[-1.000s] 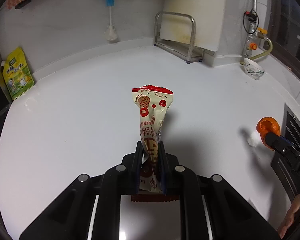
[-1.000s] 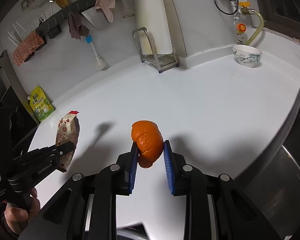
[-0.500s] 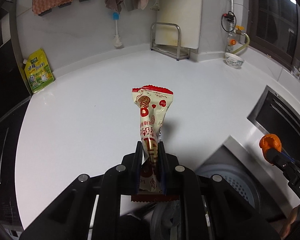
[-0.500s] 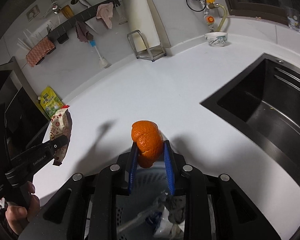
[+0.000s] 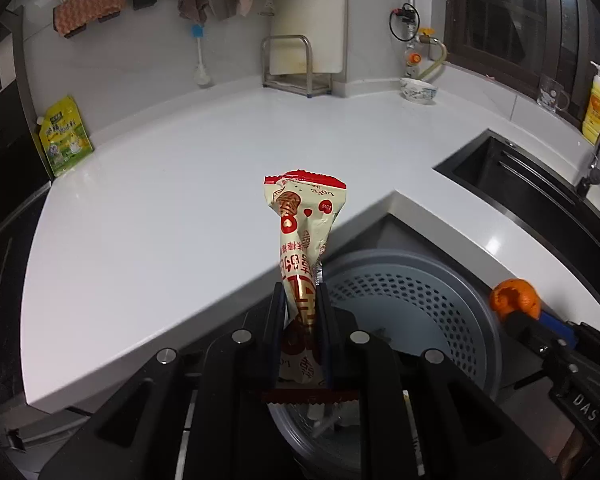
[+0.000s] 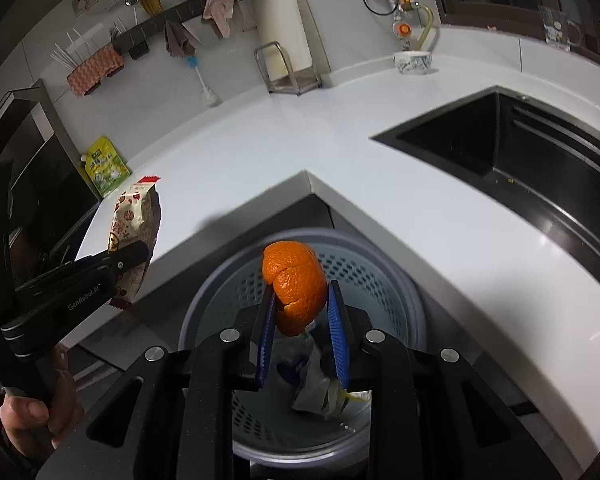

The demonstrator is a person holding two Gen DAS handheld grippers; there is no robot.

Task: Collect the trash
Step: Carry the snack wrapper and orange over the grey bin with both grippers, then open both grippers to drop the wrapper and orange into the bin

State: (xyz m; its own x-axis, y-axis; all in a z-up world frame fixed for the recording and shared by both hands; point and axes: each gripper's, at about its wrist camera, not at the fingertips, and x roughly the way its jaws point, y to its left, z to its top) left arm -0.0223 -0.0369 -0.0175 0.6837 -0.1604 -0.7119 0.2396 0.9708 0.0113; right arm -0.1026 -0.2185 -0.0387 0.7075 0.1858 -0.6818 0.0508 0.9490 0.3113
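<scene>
Wrapper (image 5: 304, 256) crumpled, cream-red; orange peel (image 6: 294, 286) over bin (image 6: 400, 280).

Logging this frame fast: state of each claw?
Left claw: closed on the snack wrapper.
Right claw: closed on the orange peel.

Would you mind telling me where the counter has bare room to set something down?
The white counter is bare across its broad middle, between the yellow pouch on the left and the black sink on the right. The back wall is crowded: metal rack, bottle brush and patterned bowl.
</scene>
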